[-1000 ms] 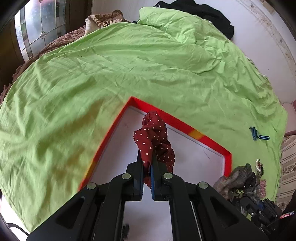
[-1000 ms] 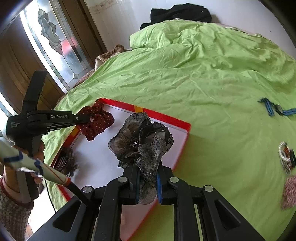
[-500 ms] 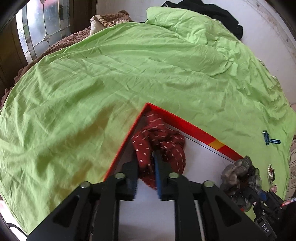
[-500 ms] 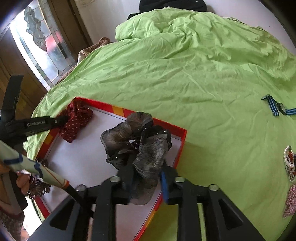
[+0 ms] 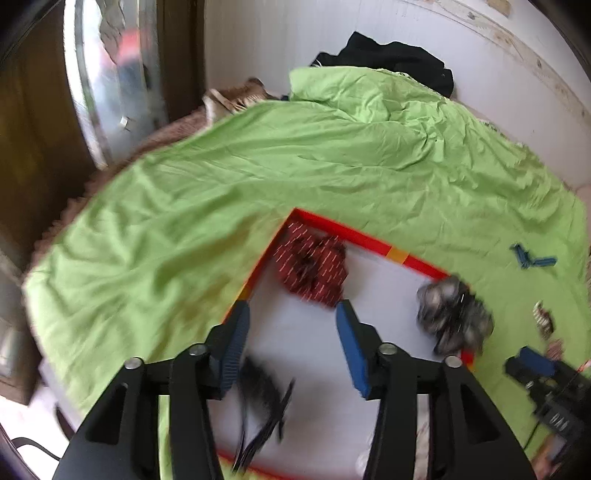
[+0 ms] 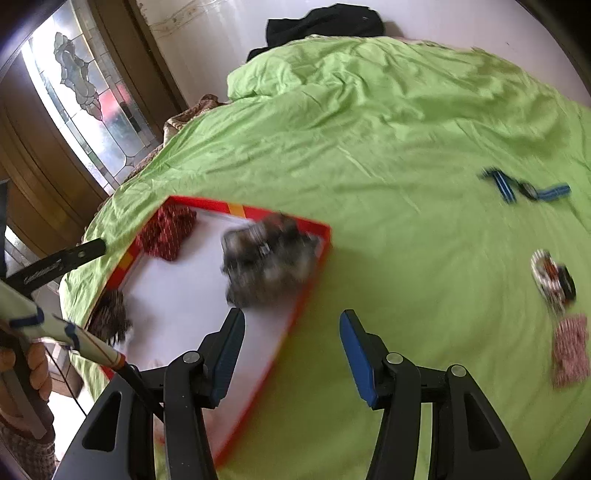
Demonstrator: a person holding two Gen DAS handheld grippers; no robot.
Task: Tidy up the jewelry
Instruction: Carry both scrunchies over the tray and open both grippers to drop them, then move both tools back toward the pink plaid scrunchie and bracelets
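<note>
A red-rimmed white tray (image 5: 369, 242) (image 6: 314, 258) lies on the green bedsheet. A red polka-dot scrunchie (image 5: 312, 267) (image 6: 168, 234) rests in its far left corner. A grey scrunchie (image 5: 452, 315) (image 6: 267, 256) lies in its far right corner. My left gripper (image 5: 291, 310) hangs just short of the red scrunchie, jaws opening, nothing between them. My right gripper (image 6: 291, 317) is over the tray's right edge, near side of the grey scrunchie, jaws opening and empty. A dark feathery piece (image 5: 262, 406) (image 6: 109, 317) lies at the tray's near left.
On the sheet right of the tray lie a blue strap (image 6: 524, 188) (image 5: 532, 258), a beaded red-and-white piece (image 6: 552, 278) and a pink patterned scrunchie (image 6: 570, 350). Black clothing (image 6: 325, 26) sits at the far wall. A stained-glass door (image 6: 85, 99) stands left.
Both grippers let go of their scrunchies, which now lie in the tray's far corners. Both pairs of jaws have spread and both grippers pulled back; the left one also rose.
</note>
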